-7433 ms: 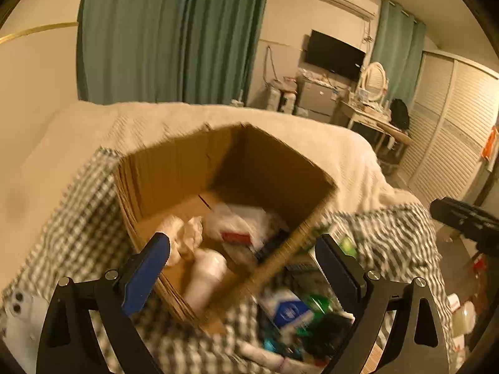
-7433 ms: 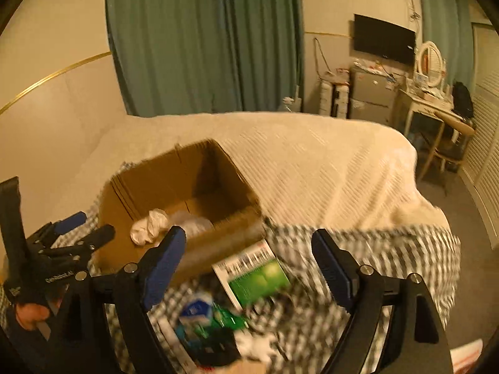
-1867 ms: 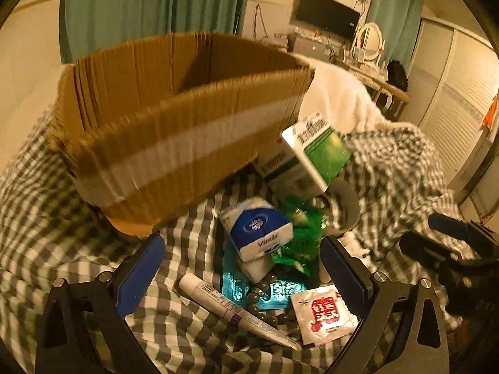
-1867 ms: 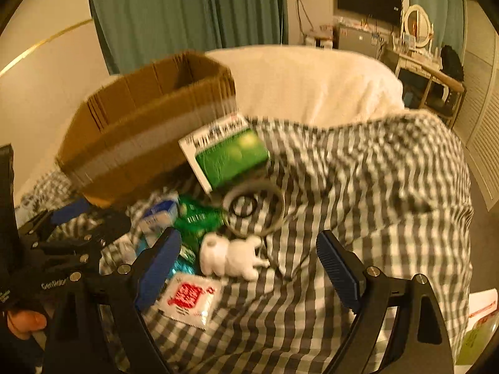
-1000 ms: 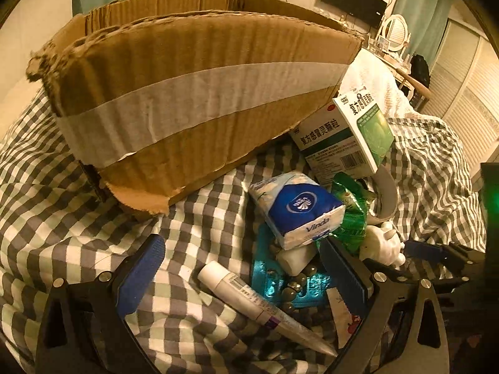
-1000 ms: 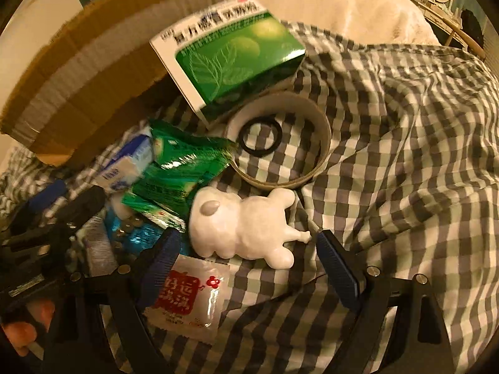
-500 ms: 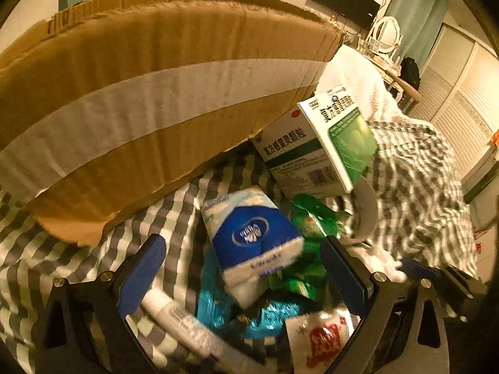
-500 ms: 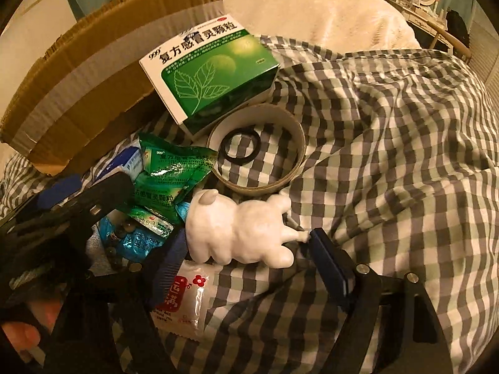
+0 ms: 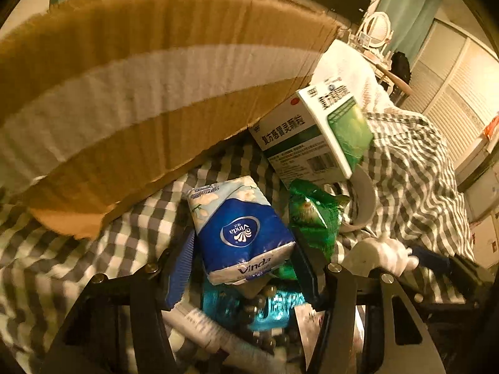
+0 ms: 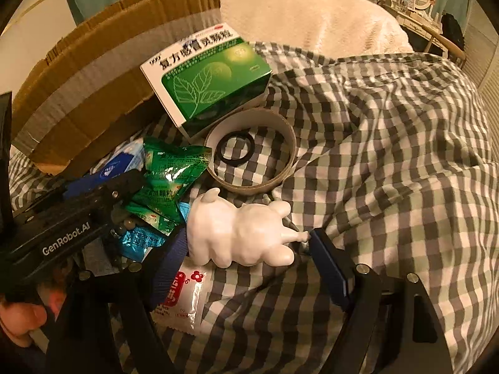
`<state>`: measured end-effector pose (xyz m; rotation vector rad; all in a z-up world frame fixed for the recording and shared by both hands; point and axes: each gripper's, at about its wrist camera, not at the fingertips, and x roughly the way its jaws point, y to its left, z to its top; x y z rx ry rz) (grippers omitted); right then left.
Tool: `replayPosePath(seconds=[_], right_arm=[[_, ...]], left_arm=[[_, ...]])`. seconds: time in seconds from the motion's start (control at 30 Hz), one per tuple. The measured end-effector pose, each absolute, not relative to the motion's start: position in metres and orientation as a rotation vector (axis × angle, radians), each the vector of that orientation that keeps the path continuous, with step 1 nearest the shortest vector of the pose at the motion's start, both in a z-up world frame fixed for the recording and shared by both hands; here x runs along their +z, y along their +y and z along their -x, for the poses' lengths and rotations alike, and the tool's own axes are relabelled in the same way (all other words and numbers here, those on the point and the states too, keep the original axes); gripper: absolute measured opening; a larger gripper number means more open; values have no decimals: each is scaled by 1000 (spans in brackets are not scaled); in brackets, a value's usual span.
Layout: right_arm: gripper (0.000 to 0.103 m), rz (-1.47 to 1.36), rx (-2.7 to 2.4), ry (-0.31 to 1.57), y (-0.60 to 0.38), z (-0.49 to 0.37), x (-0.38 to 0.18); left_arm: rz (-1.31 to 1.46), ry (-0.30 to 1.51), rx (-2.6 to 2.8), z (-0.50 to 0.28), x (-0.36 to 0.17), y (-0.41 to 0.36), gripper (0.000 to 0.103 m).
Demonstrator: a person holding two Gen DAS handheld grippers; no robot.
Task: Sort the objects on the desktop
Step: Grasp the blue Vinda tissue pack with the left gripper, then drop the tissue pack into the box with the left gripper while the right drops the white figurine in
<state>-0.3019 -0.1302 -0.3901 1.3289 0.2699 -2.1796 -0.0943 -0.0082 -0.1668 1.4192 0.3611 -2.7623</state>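
Observation:
My left gripper (image 9: 241,258) is shut on the blue and white Vinda tissue pack (image 9: 240,227), one jaw on each side of it. It also shows in the right wrist view (image 10: 103,187), low over the pile. My right gripper (image 10: 249,243) has closed in around a white animal figurine (image 10: 240,233) lying on the checked cloth; both blue pads (image 10: 327,265) touch or nearly touch it. The figurine shows in the left wrist view (image 9: 377,252). The taped cardboard box (image 9: 149,87) stands just behind the pile.
A green medicine box (image 10: 209,78) leans on the cardboard box (image 10: 103,71). A tape ring (image 10: 251,152) holds a black ring (image 10: 235,151). Green sachets (image 10: 168,177), a blue blister pack (image 9: 259,308), a white tube (image 9: 215,333) and a red-printed sachet (image 10: 181,299) lie around.
My left gripper's jaws have closed onto the tissue pack. My right gripper has narrowed around the white figurine and moved closer to it.

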Motion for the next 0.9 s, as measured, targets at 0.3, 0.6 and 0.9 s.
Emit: replayPosePath(seconds=[0.3,0.6,0.9], right_arm=[[79,-1272,-2215,215,-103,281,-360],[79,-1195,-2218,73,-94,292,-313],[79,-931,-2182,60,-154,316,-220]], left_arm=[[-1334,361,-2825,67,-138,-10,60],[-1055,314,-2980,54,-65,-4,60],[-745,280,-2983,78,20,-49,60]])
